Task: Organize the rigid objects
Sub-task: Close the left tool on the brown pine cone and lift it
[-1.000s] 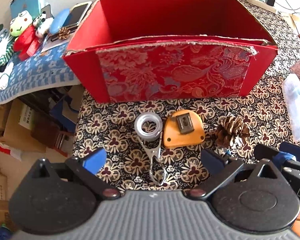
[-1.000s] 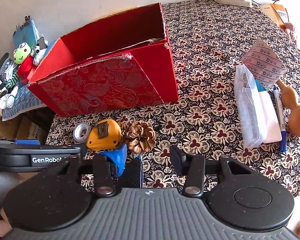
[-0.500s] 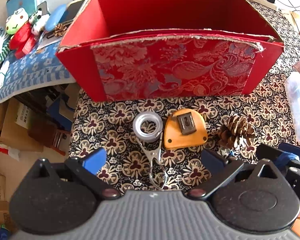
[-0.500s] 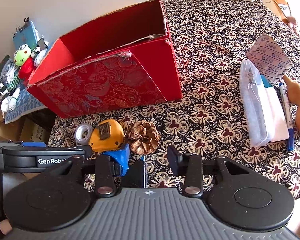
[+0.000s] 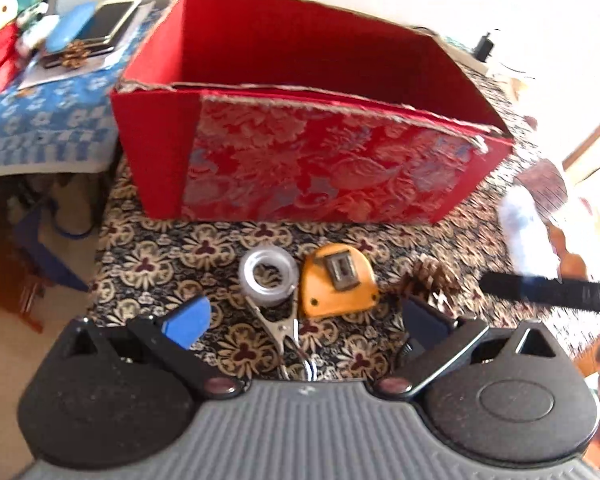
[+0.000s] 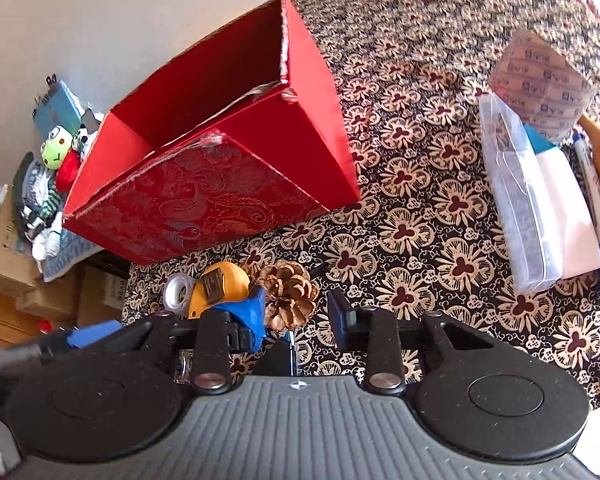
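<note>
A red brocade box (image 5: 320,160) stands open on the patterned tablecloth; it also shows in the right wrist view (image 6: 220,168). In front of it lie a clear tape roll (image 5: 267,276), an orange tape measure (image 5: 338,282), a metal clip (image 5: 286,332) and a pine cone (image 5: 432,280). My left gripper (image 5: 304,320) is open and empty, its fingers on either side of the clip and tape measure. My right gripper (image 6: 298,310) is open and empty, with the pine cone (image 6: 290,294) between its fingers. The tape measure (image 6: 216,286) and tape roll (image 6: 178,290) lie left of it.
A clear plastic case (image 6: 520,216), a white pad (image 6: 568,220), a blue marker (image 6: 594,208) and a printed packet (image 6: 540,84) lie at the right. Plush toys (image 6: 56,160) and cardboard boxes (image 6: 16,272) sit past the table's left edge.
Both grippers have come closer to the objects and the box. The right gripper now has the pine cone between its fingers. The views have tilted.
</note>
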Available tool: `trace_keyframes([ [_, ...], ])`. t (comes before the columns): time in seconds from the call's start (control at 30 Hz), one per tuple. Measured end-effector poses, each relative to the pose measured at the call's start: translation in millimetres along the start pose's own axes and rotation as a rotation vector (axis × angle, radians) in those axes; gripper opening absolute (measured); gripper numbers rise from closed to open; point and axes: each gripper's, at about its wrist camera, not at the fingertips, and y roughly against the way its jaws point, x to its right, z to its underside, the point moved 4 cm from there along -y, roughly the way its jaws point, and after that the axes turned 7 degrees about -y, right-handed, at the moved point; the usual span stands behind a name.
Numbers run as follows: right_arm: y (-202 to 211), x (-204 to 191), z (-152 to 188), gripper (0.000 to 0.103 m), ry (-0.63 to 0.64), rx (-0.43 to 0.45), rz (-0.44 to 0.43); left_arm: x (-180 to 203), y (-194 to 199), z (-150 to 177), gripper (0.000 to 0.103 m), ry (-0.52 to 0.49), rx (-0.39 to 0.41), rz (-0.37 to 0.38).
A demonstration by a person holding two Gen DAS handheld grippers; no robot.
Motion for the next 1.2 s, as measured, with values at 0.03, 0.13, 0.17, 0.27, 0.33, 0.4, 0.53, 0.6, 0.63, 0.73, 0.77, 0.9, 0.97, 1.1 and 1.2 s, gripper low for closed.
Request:
trace_keyframes([
  [0.03, -1.4, 2.6, -1.5, 0.016, -0.014, -0.021, -0.015, 2.7, -1.3, 2.1, 0.102, -0.016, -0.007, 0.013],
  [0.13, -6.0, 10.7, -6.5, 0.016, -0.084, -0.068, -0.066, 15.8, -4.7, 6.3, 0.101, -0.074, -0.018, 0.090],
  [0.17, -8.9, 12.8, -8.6, 0.016, -0.105, -0.076, -0.074, 20.9, -5.6, 5.3, 0.101, -0.089, -0.010, 0.109],
  [0.27, -16.5, 14.6, -12.5, 0.018, -0.154, -0.092, -0.091, 46.1, -6.5, -4.3, 0.101, -0.150, 0.042, 0.175],
  [0.33, -19.6, 13.6, -14.2, 0.018, -0.169, -0.095, -0.103, 64.3, -13.7, -11.0, 0.100, -0.198, 0.049, 0.212],
  [0.4, -22.6, 12.4, -16.1, 0.022, -0.155, -0.094, -0.094, 79.3, -22.2, -16.3, 0.100, -0.237, 0.053, 0.227],
  [0.53, -31.6, 12.7, -17.2, 0.022, -0.147, -0.118, -0.100, 90.7, -40.7, -21.5, 0.098, -0.265, 0.035, 0.225],
  [0.6, -36.5, 13.0, -17.5, 0.022, -0.154, -0.129, -0.103, 90.3, -50.0, -23.0, 0.094, -0.255, 0.013, 0.234],
  [0.63, -39.4, 13.4, -18.0, 0.022, -0.158, -0.136, -0.104, 89.4, -53.9, -23.3, 0.090, -0.249, 0.003, 0.238],
  [0.73, -45.7, 18.1, -18.6, 0.023, -0.173, -0.151, -0.110, 85.5, -61.0, -22.2, 0.080, -0.224, -0.026, 0.256],
  [0.77, -46.8, 18.8, -19.0, 0.023, -0.183, -0.159, -0.119, 84.9, -64.0, -22.0, 0.077, -0.217, -0.033, 0.261],
  [0.9, -52.4, 21.2, -20.2, 0.023, -0.203, -0.179, -0.127, 89.6, -72.4, -21.5, 0.069, -0.214, -0.049, 0.263],
  [0.97, -53.4, 22.9, -21.0, 0.021, -0.205, -0.181, -0.136, 91.1, -73.3, -21.9, 0.063, -0.214, -0.054, 0.263],
  [1.1, -51.7, 25.5, -22.1, 0.018, -0.222, -0.177, -0.136, 87.5, -77.8, -23.6, 0.055, -0.195, -0.058, 0.253],
  [1.2, -40.1, 24.3, -23.5, 0.017, -0.218, -0.157, -0.140, 83.8, -75.6, -25.9, 0.050, -0.173, -0.058, 0.266],
])
